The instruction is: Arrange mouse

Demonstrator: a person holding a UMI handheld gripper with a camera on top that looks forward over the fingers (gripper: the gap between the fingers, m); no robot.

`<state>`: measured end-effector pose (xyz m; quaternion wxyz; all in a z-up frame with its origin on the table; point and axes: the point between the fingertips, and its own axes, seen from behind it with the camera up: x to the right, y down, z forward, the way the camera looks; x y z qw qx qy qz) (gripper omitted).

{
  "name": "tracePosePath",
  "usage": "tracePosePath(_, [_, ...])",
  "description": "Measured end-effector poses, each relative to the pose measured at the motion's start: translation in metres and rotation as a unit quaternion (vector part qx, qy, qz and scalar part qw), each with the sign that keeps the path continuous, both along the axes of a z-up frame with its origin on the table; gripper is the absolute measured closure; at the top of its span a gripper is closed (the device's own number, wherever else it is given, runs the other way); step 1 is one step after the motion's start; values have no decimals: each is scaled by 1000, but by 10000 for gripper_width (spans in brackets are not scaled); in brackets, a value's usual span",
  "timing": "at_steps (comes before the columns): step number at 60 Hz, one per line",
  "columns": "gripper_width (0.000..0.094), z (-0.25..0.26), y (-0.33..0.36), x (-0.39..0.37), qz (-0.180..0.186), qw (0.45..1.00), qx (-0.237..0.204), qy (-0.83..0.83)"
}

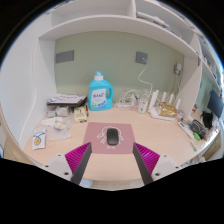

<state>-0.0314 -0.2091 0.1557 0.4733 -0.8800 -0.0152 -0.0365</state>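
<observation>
I hold my gripper [112, 163] low over the desk [160, 140], and its 2 fingers are spread wide w/ nothing held; the pink pads [78, 160] face each other across a big gap. Just ahead of the fingers, lined up w/ the gap between them, I see 1 dark mouse [113, 136] lying on 1 pink mouse mat [100, 135]. The mouse sits about in the middle of the mat and looks straight, so I think the job is done or close to done, but I can't tell for sure which, since the mouse may also just be waiting for me to grab it. If anything is left, it is a small nudge, or just backing away. Beyond the mouse, by the back wall, stands 1 blue bottle [98, 92] w/ a white label. To the right of it I count abt 2 white things [147, 101] standing up, but they are too small to name. Off to the left of the fingers I see a few small packets [42, 137] and bits on the desk, maybe 3 or 4; I can't count them well. Above all this is 1 white shelf [100, 22].
</observation>
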Motion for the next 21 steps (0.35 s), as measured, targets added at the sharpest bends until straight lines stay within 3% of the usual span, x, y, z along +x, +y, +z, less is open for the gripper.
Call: tracePosePath(21, [81,11,-41,-10,0,1000,5,3])
